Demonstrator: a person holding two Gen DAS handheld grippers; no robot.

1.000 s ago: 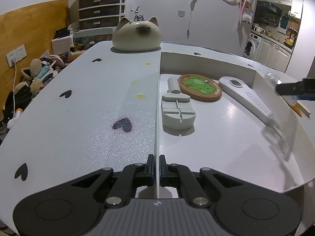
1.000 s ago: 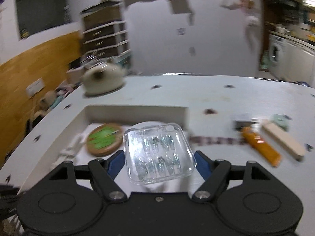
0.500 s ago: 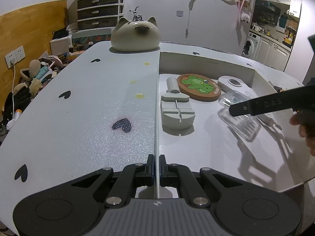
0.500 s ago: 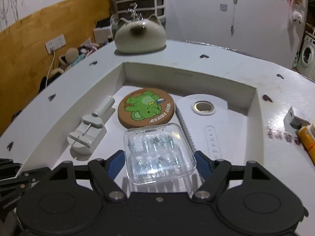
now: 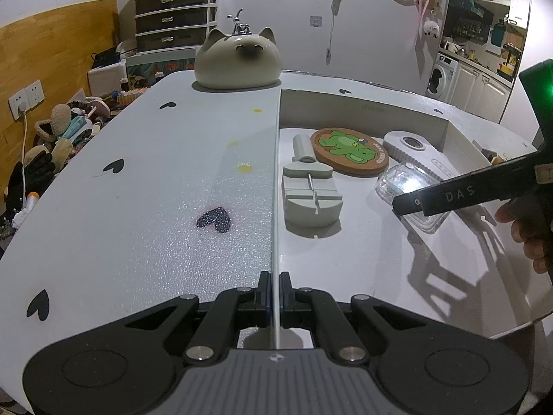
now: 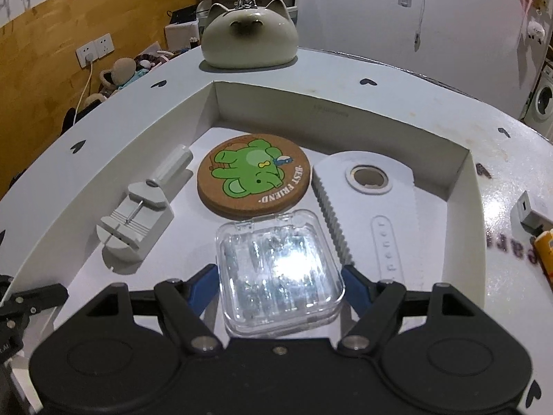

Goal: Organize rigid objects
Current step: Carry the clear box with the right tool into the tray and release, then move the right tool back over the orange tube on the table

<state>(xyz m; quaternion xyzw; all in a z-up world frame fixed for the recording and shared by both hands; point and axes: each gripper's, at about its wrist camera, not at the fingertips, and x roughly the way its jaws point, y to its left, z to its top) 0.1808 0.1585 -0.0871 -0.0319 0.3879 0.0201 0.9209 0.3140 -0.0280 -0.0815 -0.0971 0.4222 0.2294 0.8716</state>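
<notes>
A shallow white box [image 6: 345, 110] lies on the table and holds a round cork coaster with a green elephant [image 6: 252, 176], a grey watch-link tool [image 6: 134, 221] and a white serrated opener [image 6: 373, 207]. My right gripper [image 6: 280, 276] is shut on a clear plastic case [image 6: 276, 269], its blue pads pressing both sides, low over the box floor in front of the coaster. In the left wrist view the case [image 5: 404, 180] shows behind one black finger [image 5: 449, 195]. My left gripper [image 5: 274, 290] is shut on the box's thin left wall [image 5: 275, 207].
A cat-shaped ceramic pot [image 5: 238, 58] stands on the table behind the box. Right of the box lie a small grey block [image 6: 530, 212] and an orange object [image 6: 544, 252]. A person's hand [image 5: 528, 228] holds the right gripper. Clutter sits on the floor at far left.
My right gripper has carried the clear case leftward and down from beside the box to inside it, near the floor. The left gripper has kept its hold on the wall.
</notes>
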